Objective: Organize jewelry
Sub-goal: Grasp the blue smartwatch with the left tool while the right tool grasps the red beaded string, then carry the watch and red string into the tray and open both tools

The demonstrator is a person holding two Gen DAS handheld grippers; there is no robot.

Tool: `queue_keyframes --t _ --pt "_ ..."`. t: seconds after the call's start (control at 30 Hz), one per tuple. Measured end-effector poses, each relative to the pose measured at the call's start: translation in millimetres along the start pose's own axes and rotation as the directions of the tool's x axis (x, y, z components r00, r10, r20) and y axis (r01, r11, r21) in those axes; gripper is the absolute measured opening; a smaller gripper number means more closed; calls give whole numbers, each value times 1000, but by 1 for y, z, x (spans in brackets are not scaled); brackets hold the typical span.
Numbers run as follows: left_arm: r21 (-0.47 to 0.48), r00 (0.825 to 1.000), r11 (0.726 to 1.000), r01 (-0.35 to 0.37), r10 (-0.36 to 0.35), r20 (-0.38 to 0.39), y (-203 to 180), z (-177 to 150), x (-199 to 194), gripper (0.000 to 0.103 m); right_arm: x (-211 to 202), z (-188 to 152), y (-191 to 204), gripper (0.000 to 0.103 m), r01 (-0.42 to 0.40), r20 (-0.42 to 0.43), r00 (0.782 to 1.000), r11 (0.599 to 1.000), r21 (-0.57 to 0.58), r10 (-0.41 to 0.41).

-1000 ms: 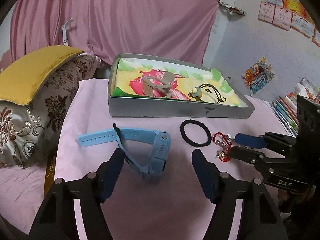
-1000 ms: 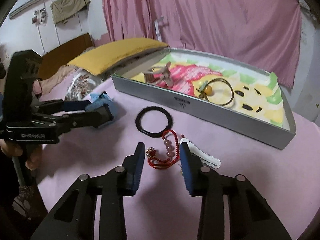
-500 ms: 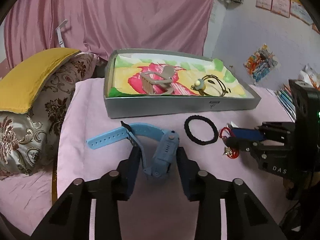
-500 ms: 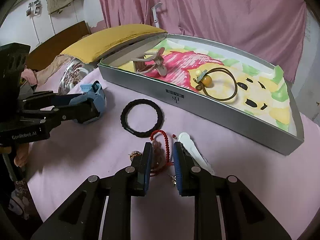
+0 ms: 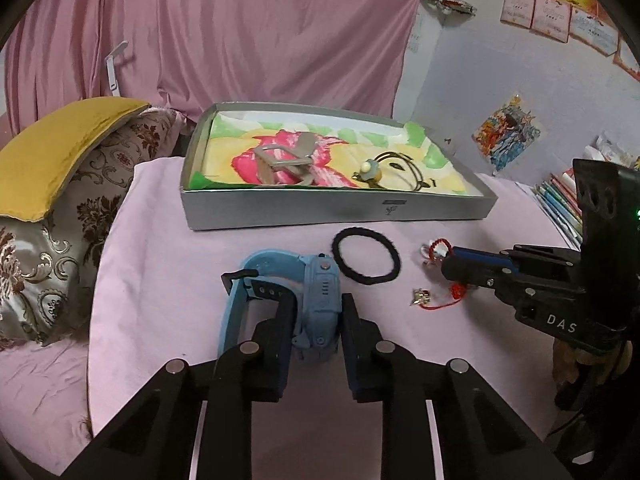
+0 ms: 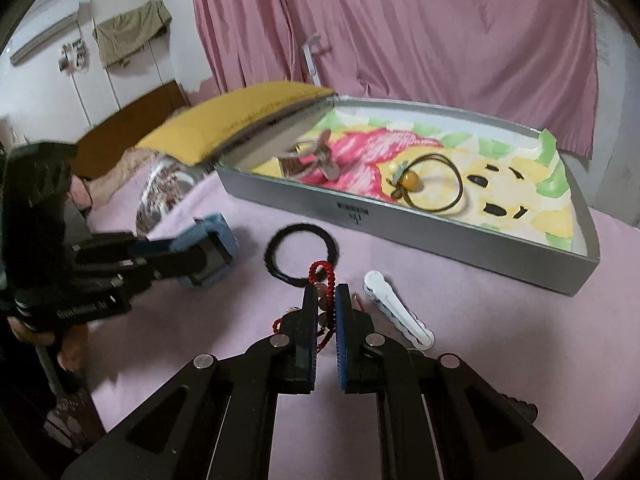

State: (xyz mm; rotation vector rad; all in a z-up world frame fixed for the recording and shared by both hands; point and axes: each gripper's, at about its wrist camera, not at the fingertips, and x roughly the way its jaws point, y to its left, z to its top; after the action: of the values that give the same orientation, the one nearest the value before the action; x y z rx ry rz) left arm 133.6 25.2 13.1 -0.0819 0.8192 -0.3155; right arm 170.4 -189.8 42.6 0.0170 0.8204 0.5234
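Near the box [image 5: 328, 212], my left tongs [image 5: 316, 320] gripped the watch [image 5: 320, 304]; right tongs [image 6: 324, 308] pinched the red bracelet [image 6: 326, 280].

Dim, soft indoor light; fisheye bending and dark corners; left side motion-blurred

One blue watch [image 5: 320, 300], one black hair tie [image 5: 366, 256], one red bracelet [image 6: 322, 280], one white clip [image 6: 396, 312], one tray [image 5: 336, 212]

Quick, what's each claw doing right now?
Left claw: closed on the blue watch.
Right claw: closed on the red bead bracelet.
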Motion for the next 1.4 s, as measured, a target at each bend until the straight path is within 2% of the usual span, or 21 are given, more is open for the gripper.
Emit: queue_keyframes --t 0.23,0.4,0.6,0.7,0.77,0.8,0.83,0.9,0.97,1.07,1.23,1.3,1.4 --pt "-7 996 999 32 -32 88 -15 -1 -11 20 -24 0 4 7 -11 107 994 1000 21 9" --pt "-42 980 998 40 -31 197 -19 3 -25 20 -40 3 2 7 -8 196 981 999 36 1" --pt "-60 942 998 14 7 334 -26 22 -38 20 -59 15 2 7 16 321 947 999 43 -29" --pt "-50 919 999 -7 26 394 -31 33 -40 20 -67 24 4 7 63 391 918 997 34 -71" --pt "-37 899 999 -23 37 437 -35 44 -38 20 -75 33 4 7 102 449 887 994 26 -103" --pt "-32 893 999 -31 42 448 -36 48 -38 20 -77 35 4 7 110 461 881 994 24 -109" --pt "-26 886 999 -39 47 461 -38 54 -35 20 -79 41 3 7 138 485 865 990 20 -130" --pt "-15 877 999 -49 50 479 -41 62 -32 20 -82 48 2 7 169 507 849 986 14 -153" --pt "-1 868 998 -57 50 494 -45 72 -25 20 -83 53 1 7 186 515 841 982 14 -166" --pt "12 866 998 -68 53 497 -48 85 -14 20 -80 63 -4 7 211 517 835 977 13 -187" --pt "24 874 997 -78 57 482 -51 105 10 20 -69 77 -19 7 250 505 833 968 20 -225" --pt "19 882 997 -76 58 468 -52 112 20 20 -63 84 -26 7 252 496 837 967 28 -233" --pt "12 904 998 -68 57 423 -49 119 36 20 -49 91 -38 7 253 460 853 966 49 -247"
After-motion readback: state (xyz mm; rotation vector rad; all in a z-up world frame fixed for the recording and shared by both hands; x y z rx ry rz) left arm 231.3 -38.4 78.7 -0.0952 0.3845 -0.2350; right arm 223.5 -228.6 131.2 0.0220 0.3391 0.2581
